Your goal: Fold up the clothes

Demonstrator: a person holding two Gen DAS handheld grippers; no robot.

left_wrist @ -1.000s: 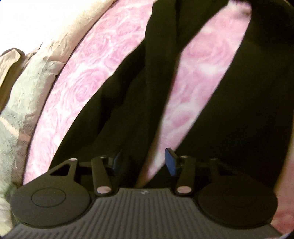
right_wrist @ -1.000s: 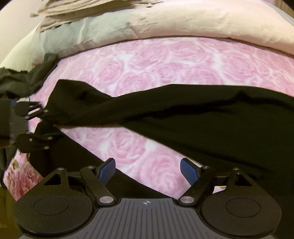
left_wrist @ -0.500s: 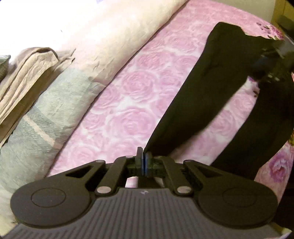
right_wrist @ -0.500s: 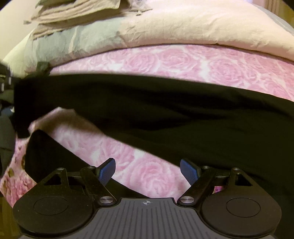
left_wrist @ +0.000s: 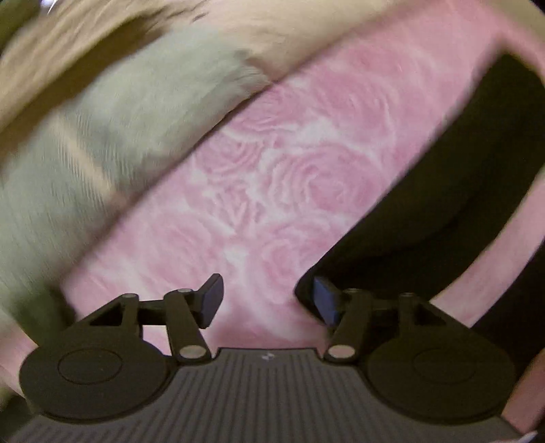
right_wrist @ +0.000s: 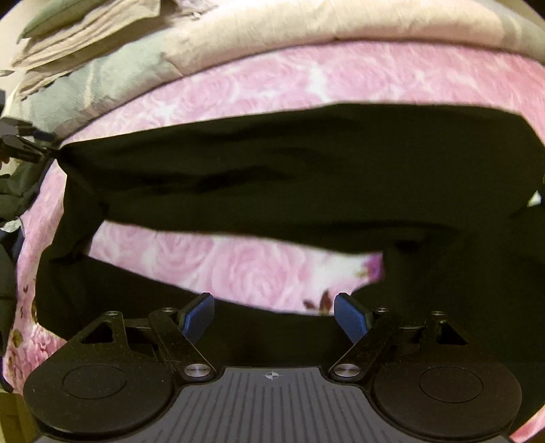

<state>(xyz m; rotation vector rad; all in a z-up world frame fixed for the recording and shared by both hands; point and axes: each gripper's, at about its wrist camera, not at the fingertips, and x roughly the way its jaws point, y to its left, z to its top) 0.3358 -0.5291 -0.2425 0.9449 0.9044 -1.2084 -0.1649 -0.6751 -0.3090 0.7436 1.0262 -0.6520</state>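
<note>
The left gripper [left_wrist: 267, 300] was wide open, with nothing between its two blue pads [left_wrist: 212, 300]. The corner of the black garment [left_wrist: 442, 204] lay just beside the right pad, but I cannot tell if it touched it. This view was blurred. Under the left gripper was the pink rose bedsheet [left_wrist: 272, 177]. Beyond the sheet, on the left and upper side, there was a grey-green and beige blanket [left_wrist: 112, 112], bunched along the edge of the sheet.

The right gripper [right_wrist: 274, 315] was also wide open and held nothing. Its blue pads [right_wrist: 199, 315] stood above one dark band of the black garment [right_wrist: 289, 163], which passed below them. The garment was spread on the pink rose bedsheet [right_wrist: 238, 262] in two long bands. The upper band was wide and went from left to right across the view. The lower band ran near the gripper. Between them a strip of the sheet was visible, and the bands joined at the left and at the right side. At the far left edge of this view, the left gripper [right_wrist: 32, 146] was seen at the left corner of the upper band. Behind the garment lay the blanket [right_wrist: 136, 71], and on it a pile of folded beige cloth [right_wrist: 85, 30].
</note>
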